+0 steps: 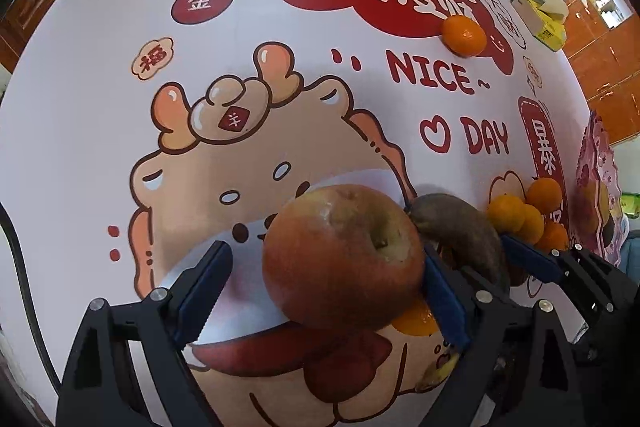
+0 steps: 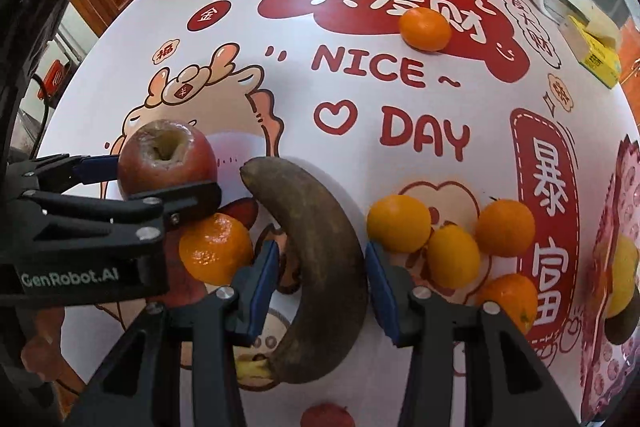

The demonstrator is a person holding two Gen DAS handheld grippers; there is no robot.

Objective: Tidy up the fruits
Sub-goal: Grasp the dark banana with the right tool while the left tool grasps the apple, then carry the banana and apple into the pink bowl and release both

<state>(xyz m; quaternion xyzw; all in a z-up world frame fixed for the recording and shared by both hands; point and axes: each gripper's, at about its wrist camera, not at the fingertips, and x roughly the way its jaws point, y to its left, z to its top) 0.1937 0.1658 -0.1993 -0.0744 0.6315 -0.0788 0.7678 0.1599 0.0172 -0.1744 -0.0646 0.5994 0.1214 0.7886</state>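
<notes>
- My left gripper (image 1: 324, 291) has its blue-padded fingers spread around a large red-and-yellow apple (image 1: 343, 257); the right pad touches the apple's side, while the left pad stands apart from it.
- In the right wrist view the same apple (image 2: 168, 163) sits between those fingers, stem hollow facing up.
- My right gripper (image 2: 318, 291) is spread wide around a dark brown, overripe curved banana (image 2: 320, 267), which lies on the printed white-and-red tablecloth (image 2: 360, 99); neither pad clearly presses it.
- A glossy orange tangerine (image 2: 216, 249) lies just beside the banana, under my left gripper.
- A cluster of orange and yellow citrus fruits (image 2: 452, 243) sits near my right finger.
- One lone tangerine (image 2: 426, 29) rests well apart, far up the cloth.
</notes>
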